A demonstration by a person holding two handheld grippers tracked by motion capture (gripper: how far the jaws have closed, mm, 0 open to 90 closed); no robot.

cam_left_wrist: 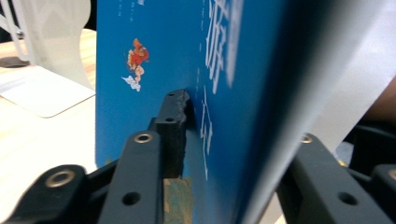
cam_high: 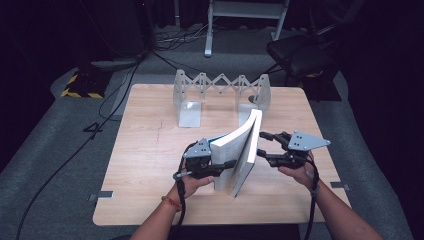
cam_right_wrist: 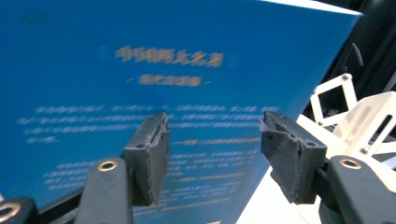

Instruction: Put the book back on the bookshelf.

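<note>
Left gripper [cam_high: 227, 165] clamps the upright book [cam_high: 239, 150] near the table's [cam_high: 150, 150] front edge, spine up; right gripper [cam_high: 264, 145], jaws empty and apart, faces its back cover.

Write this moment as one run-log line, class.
left gripper: clamped on blue book | book: upright on table | right gripper: open beside cover | bookend rack: behind

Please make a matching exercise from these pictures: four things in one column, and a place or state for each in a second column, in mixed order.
Things:
1. book
2. left claw
3. right claw
4. white folding rack

States:
A. open, beside the back cover
B. at the far edge of the table
C. standing on its bottom edge
D. shut on the book

Pairs: 1-C, 2-D, 3-A, 4-B
</note>
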